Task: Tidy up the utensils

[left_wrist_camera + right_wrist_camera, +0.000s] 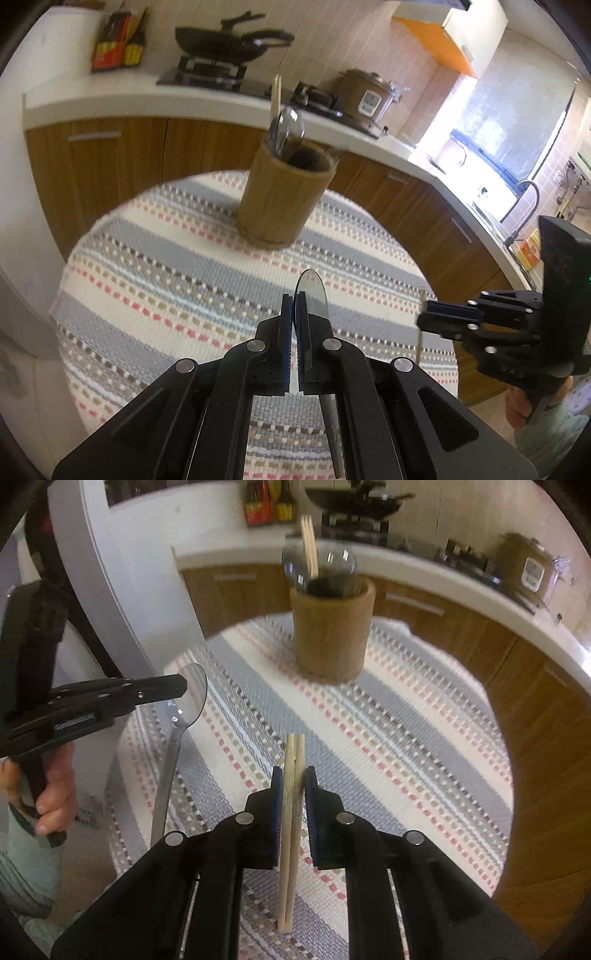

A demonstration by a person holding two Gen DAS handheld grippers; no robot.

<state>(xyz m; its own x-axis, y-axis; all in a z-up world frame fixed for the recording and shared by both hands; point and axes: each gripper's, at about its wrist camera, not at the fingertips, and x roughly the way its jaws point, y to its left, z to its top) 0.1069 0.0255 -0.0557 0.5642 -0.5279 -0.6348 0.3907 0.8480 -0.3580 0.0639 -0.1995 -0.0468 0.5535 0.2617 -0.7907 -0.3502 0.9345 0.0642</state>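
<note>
A bamboo utensil holder (284,195) (332,627) stands at the far side of the round table's striped cloth (166,266) (406,738). Spoons and a pair of chopsticks stick out of it. My left gripper (295,299) (183,686) is shut on a metal spoon (314,291) (195,698), held above the cloth with its bowl forward and its handle hanging back. To its right, my right gripper (293,771) (421,321) is shut on a pair of wooden chopsticks (295,749) (418,347), also off the table. Both grippers are short of the holder.
A white counter (92,96) over wooden cabinets curves behind the table. It bears a stove with a black wok (221,40), sauce bottles (118,40), a rice cooker (365,99) and a sink faucet (524,199). A white appliance side (129,590) stands left of the table.
</note>
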